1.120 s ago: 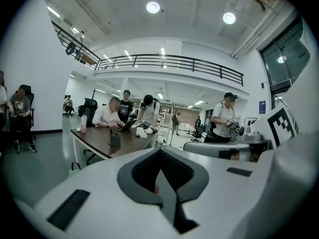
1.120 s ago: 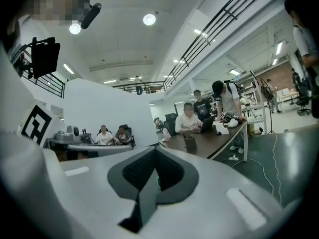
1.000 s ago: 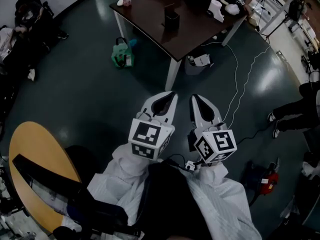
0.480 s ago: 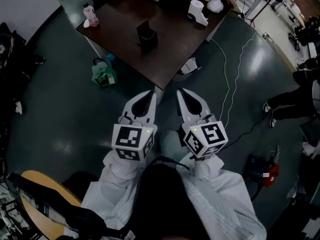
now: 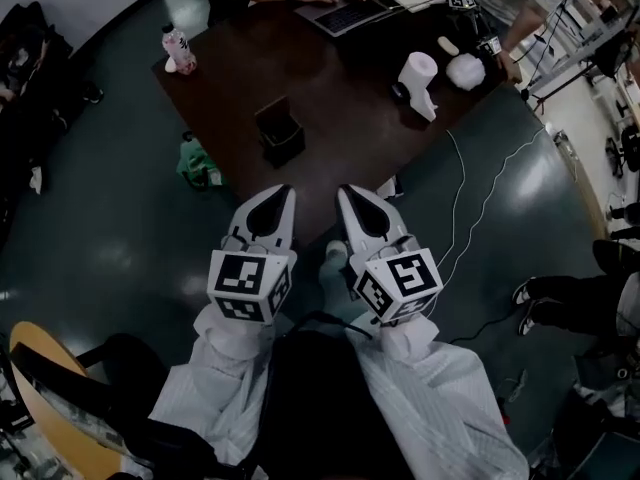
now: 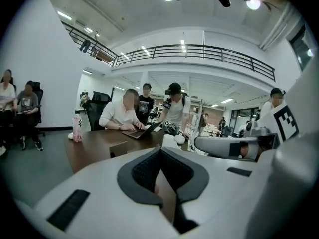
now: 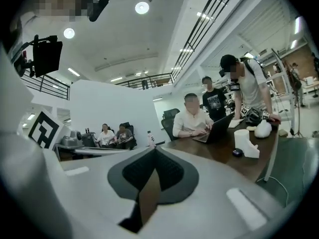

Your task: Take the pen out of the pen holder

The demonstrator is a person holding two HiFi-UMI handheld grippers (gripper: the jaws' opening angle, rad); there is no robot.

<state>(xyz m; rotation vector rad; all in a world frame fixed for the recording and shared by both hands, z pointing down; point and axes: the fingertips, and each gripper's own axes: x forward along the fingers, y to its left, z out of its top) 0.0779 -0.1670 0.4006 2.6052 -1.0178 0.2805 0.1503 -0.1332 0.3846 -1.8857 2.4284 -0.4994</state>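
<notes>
The tabletop [image 5: 340, 153] has drawn much nearer in the head view than a second ago, so the person is walking up to it. The left hand-held gripper [image 5: 286, 191] and right hand-held gripper [image 5: 343, 189], both clenched on nothing, now hang just short of its near edge. The black pen holder [image 5: 280, 130] stands close to the tabletop's left edge; no pen is discernible inside it. Judging by this, the reach has yet to begin. The glossy floor [image 5: 110, 228] is dark, and people work at a laptop [image 5: 345, 15] along the far edge.

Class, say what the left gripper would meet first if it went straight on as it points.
Probably the table, just right of the pen holder; depth is unclear.
</notes>
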